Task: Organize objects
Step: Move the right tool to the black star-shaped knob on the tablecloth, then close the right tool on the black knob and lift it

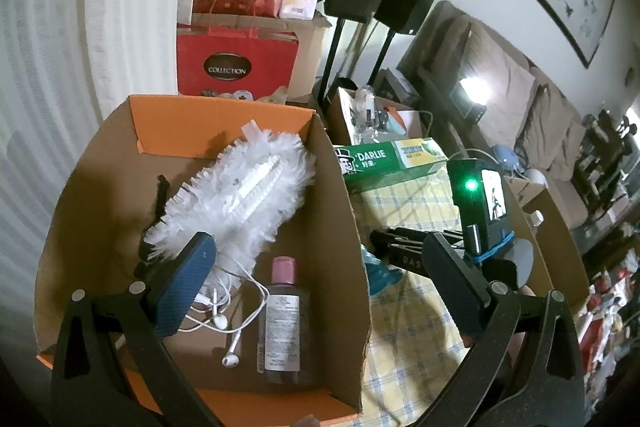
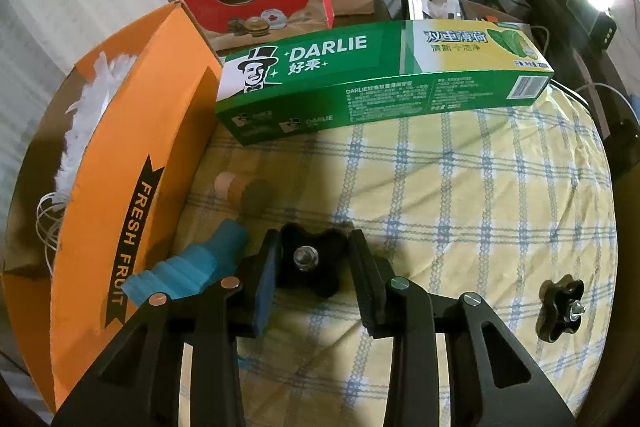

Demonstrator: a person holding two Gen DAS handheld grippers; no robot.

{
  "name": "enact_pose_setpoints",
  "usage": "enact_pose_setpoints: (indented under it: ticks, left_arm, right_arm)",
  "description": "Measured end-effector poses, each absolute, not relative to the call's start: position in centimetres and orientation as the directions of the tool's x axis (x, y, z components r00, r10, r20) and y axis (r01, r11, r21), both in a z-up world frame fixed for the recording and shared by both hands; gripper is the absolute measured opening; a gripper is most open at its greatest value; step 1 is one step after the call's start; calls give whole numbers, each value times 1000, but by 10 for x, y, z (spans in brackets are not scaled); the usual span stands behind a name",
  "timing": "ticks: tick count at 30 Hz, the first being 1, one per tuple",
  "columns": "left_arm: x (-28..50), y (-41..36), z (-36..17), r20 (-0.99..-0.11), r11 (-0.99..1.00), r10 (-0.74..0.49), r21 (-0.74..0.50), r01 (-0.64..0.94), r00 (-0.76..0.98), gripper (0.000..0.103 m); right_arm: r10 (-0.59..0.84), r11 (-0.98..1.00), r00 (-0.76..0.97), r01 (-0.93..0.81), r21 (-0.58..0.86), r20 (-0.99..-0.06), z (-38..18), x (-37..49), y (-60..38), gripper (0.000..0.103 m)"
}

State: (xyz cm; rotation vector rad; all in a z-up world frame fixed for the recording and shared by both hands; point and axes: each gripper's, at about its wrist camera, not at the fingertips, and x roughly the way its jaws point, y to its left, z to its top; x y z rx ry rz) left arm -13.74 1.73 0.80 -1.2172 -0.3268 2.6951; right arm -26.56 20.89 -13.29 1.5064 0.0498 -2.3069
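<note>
Jaws apart on both: right gripper (image 2: 314, 267) straddles black star knob (image 2: 310, 265) beside orange box (image 2: 132, 163), rigid, light, grip its lobes; left gripper (image 1: 316, 275) over box.

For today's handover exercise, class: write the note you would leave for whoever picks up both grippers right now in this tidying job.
Left gripper: open, empty, hovering over the orange fruit box.
Right gripper: open, fingers either side of a black star knob on the checked cloth; not closed on it.
Already in the box: white duster head, wired earphones, pink-capped bottle.
Still out on the cloth: the knob between the fingers, a second star knob, the Darlie toothpaste carton, a blue ribbed plastic piece beside the box, and a small peach-coloured item, too blurred to name.
</note>
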Motion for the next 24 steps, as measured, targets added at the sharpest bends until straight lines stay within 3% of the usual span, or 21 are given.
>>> enact_pose_setpoints:
  ticks: [7,10,15,24]
  left_arm:
    - [-135,22,11,-718,-965,236,-252,-71,-655,103]
    - [-136,25,11,-719,-965,238,-254,-71,-653,103]
    - [-135,32,13,-726,-966,238,-244,-81,-646,103]
    - [-137,57,16,-728,-959,276,-253,-128,-628,103]
  right_arm:
    - [-261,-941,-369,304,150,-892,-132,-267,218,35]
    - [-255,-939,-380,316,135,-889,-133,-266,214,40]
    - [-214,-937,-398,341,73,-892,-133,-264,208,35]
    - [-280,-940,-446,309,147,-850,-97,-243,247,35]
